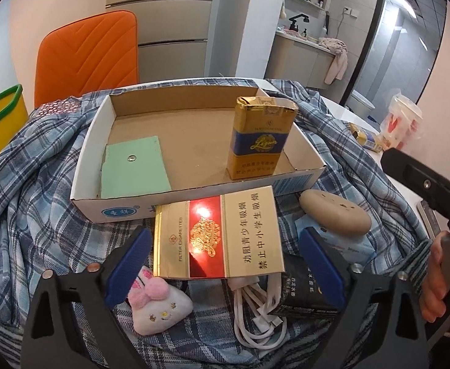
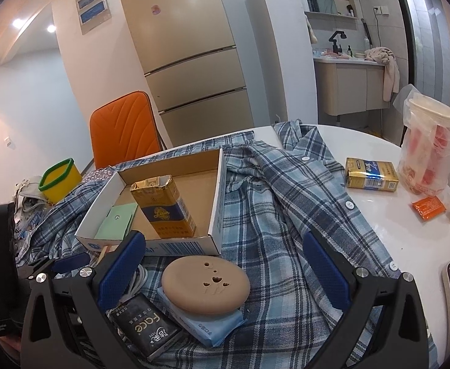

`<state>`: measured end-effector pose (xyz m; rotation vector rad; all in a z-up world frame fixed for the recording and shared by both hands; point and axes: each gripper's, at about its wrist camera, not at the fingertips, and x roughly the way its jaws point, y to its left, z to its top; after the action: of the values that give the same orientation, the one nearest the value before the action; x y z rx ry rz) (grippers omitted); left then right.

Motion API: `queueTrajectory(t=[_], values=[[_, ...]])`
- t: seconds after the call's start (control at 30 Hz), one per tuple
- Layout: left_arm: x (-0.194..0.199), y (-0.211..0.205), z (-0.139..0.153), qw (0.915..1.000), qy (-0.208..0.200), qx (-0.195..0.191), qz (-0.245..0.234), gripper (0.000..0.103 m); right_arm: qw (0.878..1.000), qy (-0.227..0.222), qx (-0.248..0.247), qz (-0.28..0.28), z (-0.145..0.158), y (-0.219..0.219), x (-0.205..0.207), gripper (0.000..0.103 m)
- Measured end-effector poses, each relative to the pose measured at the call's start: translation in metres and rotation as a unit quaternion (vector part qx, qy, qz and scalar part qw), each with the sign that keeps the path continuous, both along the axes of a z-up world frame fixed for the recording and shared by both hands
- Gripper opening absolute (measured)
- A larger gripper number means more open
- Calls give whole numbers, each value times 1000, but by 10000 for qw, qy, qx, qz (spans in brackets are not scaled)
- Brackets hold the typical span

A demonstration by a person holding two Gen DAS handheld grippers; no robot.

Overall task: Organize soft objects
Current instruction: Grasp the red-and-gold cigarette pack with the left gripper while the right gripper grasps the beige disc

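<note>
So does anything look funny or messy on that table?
Yes. The plaid shirt lies rumpled across the table like a cloth, and the cardboard box sits on it. Inside, a gold cigarette pack stands upright with a crumpled top. A white cable lies tangled beside the bunny plush.

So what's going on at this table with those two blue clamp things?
A person holds a gripper in each hand over a plaid shirt strewn with small items. The left gripper, open, frames a gold-and-red cigarette pack. The right gripper, also open, frames a tan oval pad. A shallow cardboard box already holds a gold-and-blue pack standing upright.
</note>
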<state>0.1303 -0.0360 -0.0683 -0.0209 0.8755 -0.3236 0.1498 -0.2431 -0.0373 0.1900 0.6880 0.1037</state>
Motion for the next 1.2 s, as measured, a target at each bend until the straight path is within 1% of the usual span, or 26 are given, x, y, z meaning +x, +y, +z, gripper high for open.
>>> queueTrajectory(t=[0.13,0.23,0.33,0.43,0.7,0.77,0.8,0.83,0.9,0.97,1.1,1.2], values=[[-1,3,1,10000,-44,-54,44,96,10000,59,39,-15,-2,-1,2,103],[-2,2,0,10000,-23,-12,-4,97,9999,96,69,-17,-4,-2,3,103],[3,3,-4,9999,162,-36,-9,99,9999,131,78,-2,-6,-2,4,103],[7,11,-7,9993,272,-195,149,98,9999,130,91,7,-6,-2,4,103],[16,16,-15,9970,620,-450,116,98,9999,98,87,43,-4,-1,2,103],[17,18,-18,9962,691,-522,133,98,9999,101,84,39,-4,-1,2,103],[17,18,-18,9960,706,-537,145,96,9999,101,86,39,-4,-1,2,103],[17,18,-18,9959,704,-547,144,89,9999,103,86,39,-4,-1,2,103],[15,17,-18,9963,683,-496,145,89,9999,102,85,35,-4,-1,2,103],[12,17,-14,9972,564,-483,110,89,9999,100,86,23,-4,-1,2,103],[6,17,-6,9985,292,-457,82,89,9999,7,136,-77,-1,-6,-1,103],[-1,18,2,9990,11,-443,67,89,9995,-19,314,-101,0,-11,-1,103]])
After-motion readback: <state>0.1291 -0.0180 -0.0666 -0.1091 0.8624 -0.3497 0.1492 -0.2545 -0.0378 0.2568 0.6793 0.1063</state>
